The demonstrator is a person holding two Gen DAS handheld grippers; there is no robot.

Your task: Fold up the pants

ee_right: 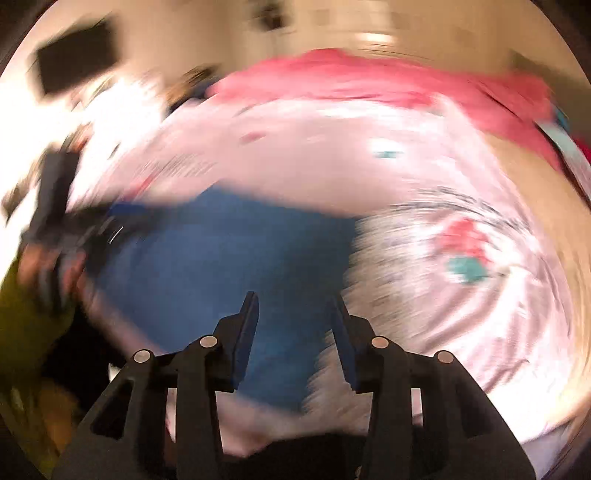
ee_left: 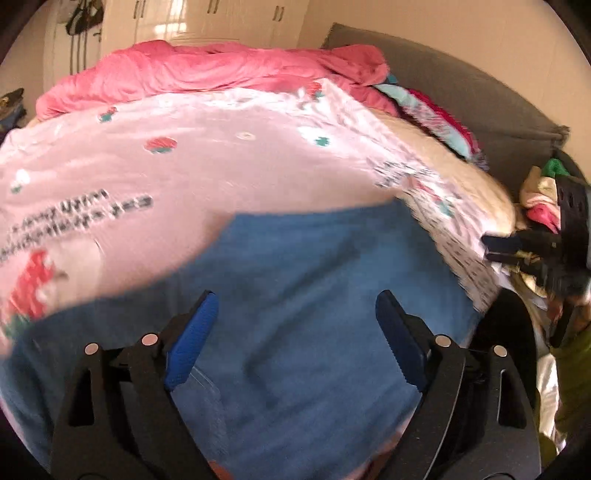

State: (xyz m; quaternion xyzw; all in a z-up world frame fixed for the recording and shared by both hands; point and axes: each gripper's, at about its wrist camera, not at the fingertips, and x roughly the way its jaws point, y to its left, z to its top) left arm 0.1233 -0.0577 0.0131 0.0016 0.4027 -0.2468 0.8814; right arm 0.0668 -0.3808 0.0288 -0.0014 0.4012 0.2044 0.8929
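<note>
A bedroom fills both views: white cupboards [ee_left: 207, 22] run across the top of the left wrist frame, a grey headboard [ee_left: 461, 96] curves down the upper right, and a bed takes up the middle, covered by a pale pink sheet [ee_left: 229, 158] printed with strawberries and dark lettering, with a rumpled pink blanket [ee_left: 207, 70] bunched along its far side. The pants [ee_left: 303, 295], a flat blue patch of cloth, lie on the sheet in the lower centre of the left wrist frame, directly beneath the left gripper [ee_left: 295, 306], whose blue-padded fingers are spread wide with nothing between them. In the right wrist view, badly smeared by motion, the pants [ee_right: 221, 266] sit centre-left, and the right gripper [ee_right: 293, 308] hangs over their right-hand border where blue meets pink; its fingers stand apart too, holding nothing. The same right gripper shows at the right edge of the left wrist frame, off beside the bed near a heap of mixed clothes [ee_left: 539, 199]. The relation that matters: the cloth lies under and ahead of both tools, the left one well over its middle, the right one only at its edge, so the left looks nearer to a grip. The long axis of the pants cannot be made out; neither waistband nor leg ends are clear in the blur.
</note>
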